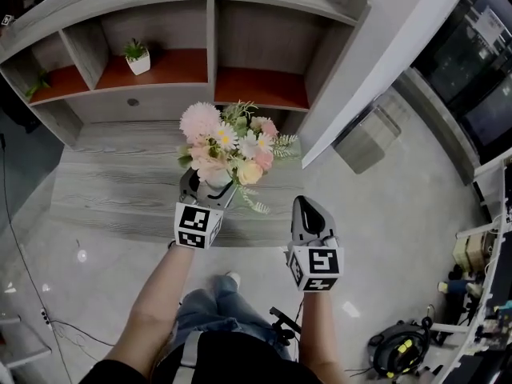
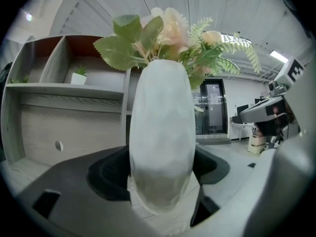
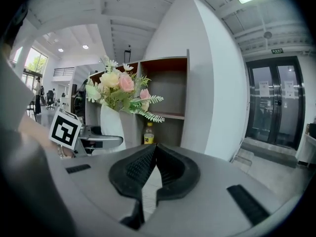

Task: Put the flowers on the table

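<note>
Flowers carried over the tabletop, not yet set down.
My left fingers pinch the white vase around its belly. My right fingers, nearby, are pressed together on nothing. Pickup looks done; I judge lowering and letting go remain.

Matt white vase; matt grey wood-grain tabletop; glossy pale floor; smooth reddish-brown shelf boards.

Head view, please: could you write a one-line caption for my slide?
Left gripper holds a white vase of pastel flowers above the grey wooden table; right gripper, shut and empty, beside it.
</note>
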Tool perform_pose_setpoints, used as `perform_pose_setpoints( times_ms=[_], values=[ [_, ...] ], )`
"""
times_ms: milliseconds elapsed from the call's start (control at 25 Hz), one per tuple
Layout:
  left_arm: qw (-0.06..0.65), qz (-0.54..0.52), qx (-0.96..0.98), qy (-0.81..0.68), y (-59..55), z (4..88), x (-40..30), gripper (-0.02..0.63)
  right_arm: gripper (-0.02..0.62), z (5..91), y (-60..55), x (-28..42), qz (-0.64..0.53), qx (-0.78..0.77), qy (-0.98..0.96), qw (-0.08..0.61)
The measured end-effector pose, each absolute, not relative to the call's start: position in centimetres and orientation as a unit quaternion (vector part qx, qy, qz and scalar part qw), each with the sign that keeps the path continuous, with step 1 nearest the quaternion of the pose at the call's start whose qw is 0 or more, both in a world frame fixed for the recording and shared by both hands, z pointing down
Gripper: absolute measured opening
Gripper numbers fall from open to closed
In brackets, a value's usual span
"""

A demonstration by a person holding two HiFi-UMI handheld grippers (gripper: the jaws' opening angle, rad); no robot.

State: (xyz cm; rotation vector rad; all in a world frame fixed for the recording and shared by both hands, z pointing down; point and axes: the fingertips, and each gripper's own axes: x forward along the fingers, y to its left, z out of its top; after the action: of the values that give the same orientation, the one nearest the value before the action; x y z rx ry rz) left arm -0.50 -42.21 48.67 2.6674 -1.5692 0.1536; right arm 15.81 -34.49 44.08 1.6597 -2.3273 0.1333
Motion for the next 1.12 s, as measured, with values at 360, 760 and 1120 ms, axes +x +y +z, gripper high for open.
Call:
perform_pose_setpoints(
  times_ms=[360, 760, 1120],
  values=[
    [0.045, 0.053, 0.863, -0.500, -44.5, 52.5, -0.3, 0.370, 0.015, 45.8, -35.5, 15.1, 0.049, 0.568, -0.806, 0.161],
    [0.060, 0.064, 0.875, -0.477, -45.8, 55.7, 0.5, 0.370, 0.015, 47.5, -35.2, 14.3, 0.071, 0.572, -0.800, 0.165],
    [0.067, 0.068, 0.879, -0.467, -45.7, 57.4, 1.6, 0.370, 0.015, 48.7, -34.2, 14.7, 0.078, 0.576, -0.794, 0.179]
  ],
)
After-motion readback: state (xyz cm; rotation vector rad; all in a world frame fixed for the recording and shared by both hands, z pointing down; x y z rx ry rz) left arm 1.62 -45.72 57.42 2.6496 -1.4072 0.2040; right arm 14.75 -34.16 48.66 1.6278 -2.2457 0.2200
